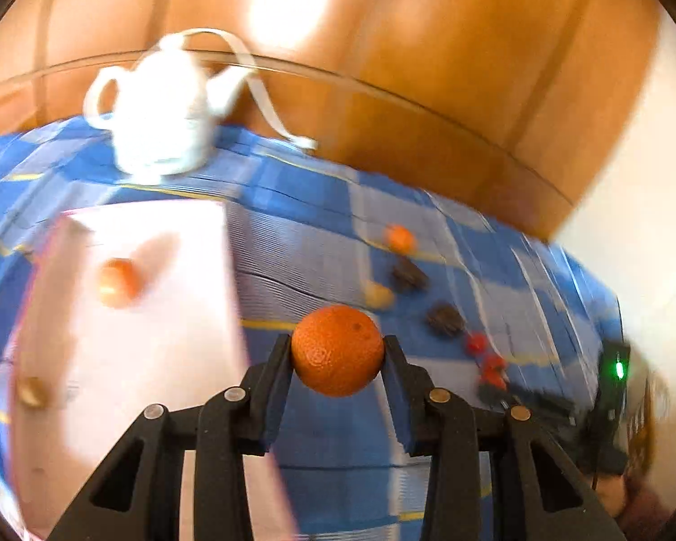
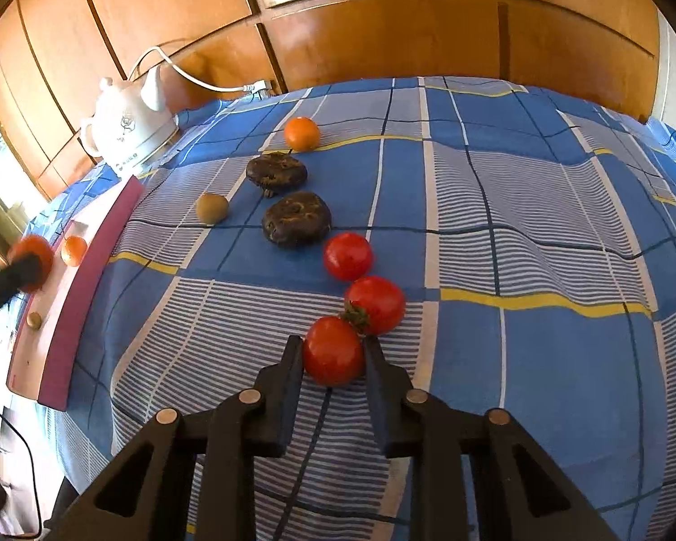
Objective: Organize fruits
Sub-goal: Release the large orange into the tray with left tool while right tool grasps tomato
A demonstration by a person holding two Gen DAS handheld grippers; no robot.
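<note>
1. L gripper point(image 1: 337, 349): fingers clamped on an orange point(image 1: 337, 350), held above the blue checked cloth point(image 1: 293, 234), just R of the pink tray point(image 1: 157, 351).
2. R gripper point(image 2: 333, 346): fingers either side of the nearest tomato point(image 2: 333, 350), touching it; it sits on the bench cloth.
3. Tray holds a small orange point(image 1: 118, 288) + a small brownish fruit point(image 1: 32, 391).
4. On cloth: 2 more tomatoes point(image 2: 348, 256), 2 dark lumps point(image 2: 296, 217), a kiwi point(image 2: 212, 208), another orange point(image 2: 302, 134).
5. White kettle point(image 2: 128, 126) at the far L edge.
</note>
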